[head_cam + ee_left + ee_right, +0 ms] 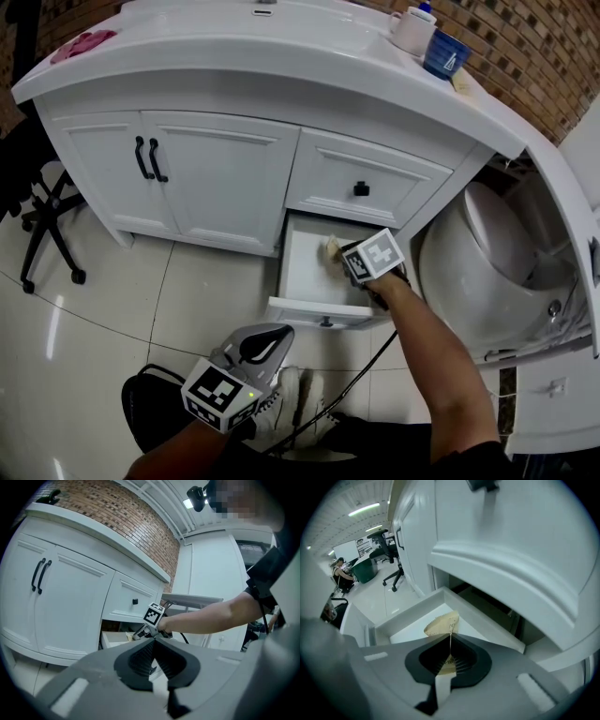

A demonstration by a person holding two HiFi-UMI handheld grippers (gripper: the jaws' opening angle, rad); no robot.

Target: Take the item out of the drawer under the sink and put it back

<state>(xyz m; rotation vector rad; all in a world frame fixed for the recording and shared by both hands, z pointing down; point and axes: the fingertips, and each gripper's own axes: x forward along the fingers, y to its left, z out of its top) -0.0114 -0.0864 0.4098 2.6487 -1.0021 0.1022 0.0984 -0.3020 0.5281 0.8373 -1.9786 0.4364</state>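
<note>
The lower drawer (319, 312) under the sink stands pulled out. My right gripper (339, 253) reaches down into it and is shut on a thin beige packet (330, 246) with a serrated edge. In the right gripper view the packet (442, 622) sticks up between the closed pads of the gripper (450, 638), above the white drawer wall (412, 607). My left gripper (274, 334) hangs low over the floor tiles, away from the drawer, pointing toward the cabinet. Its jaws (153, 641) are shut with nothing between them. From there I also see the right gripper (140, 632) at the drawer (115, 638).
Above the open drawer is a closed drawer with a black knob (361, 188). Two cabinet doors with black handles (145, 157) are to its left. A toilet (497, 253) stands close on the right. A white cup (412, 30) and a blue cup (446, 53) sit on the countertop. An office chair (47, 225) is at far left.
</note>
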